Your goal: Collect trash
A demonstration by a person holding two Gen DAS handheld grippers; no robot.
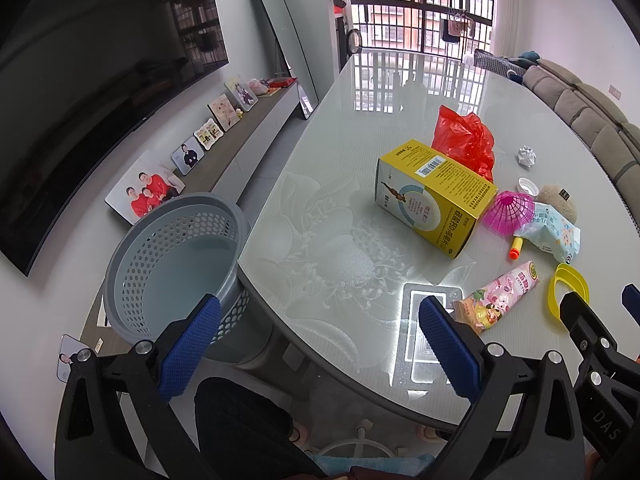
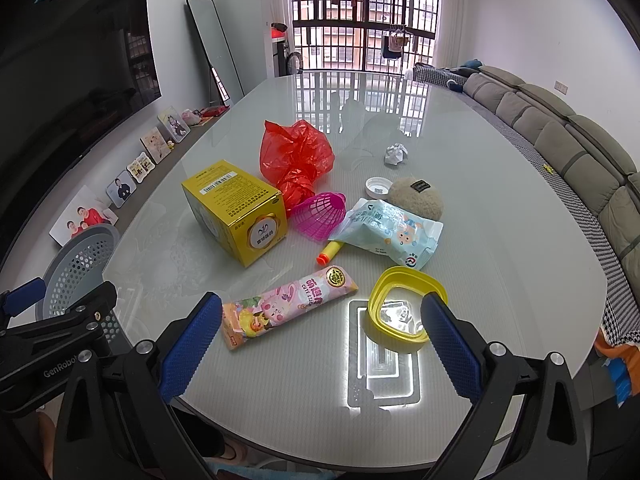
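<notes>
Trash lies across the glass table [image 2: 280, 392]: a yellow box [image 2: 236, 208], a red plastic bag [image 2: 294, 152], a pink mesh cup [image 2: 322, 216], a light blue wipes packet [image 2: 386, 234], a pink snack wrapper [image 2: 288, 306], a yellow ring-shaped lid [image 2: 406, 306], a crumpled paper ball [image 2: 395, 154], a white cap [image 2: 378, 187] and an orange-tipped dart [image 2: 330, 251]. A grey perforated basket [image 1: 180, 256] stands off the table's left edge. My left gripper [image 1: 320, 340] hangs open between basket and table. My right gripper [image 2: 322, 338] is open above the near table edge, wrapper and lid just ahead.
A brown plush toy [image 2: 418, 198] sits behind the wipes packet. A grey sofa [image 2: 560, 148] runs along the right, and a TV [image 1: 100, 72] with a low shelf of photo frames [image 1: 192, 140] lines the left wall. A person's dark-clothed knee [image 1: 240, 420] is below the table edge.
</notes>
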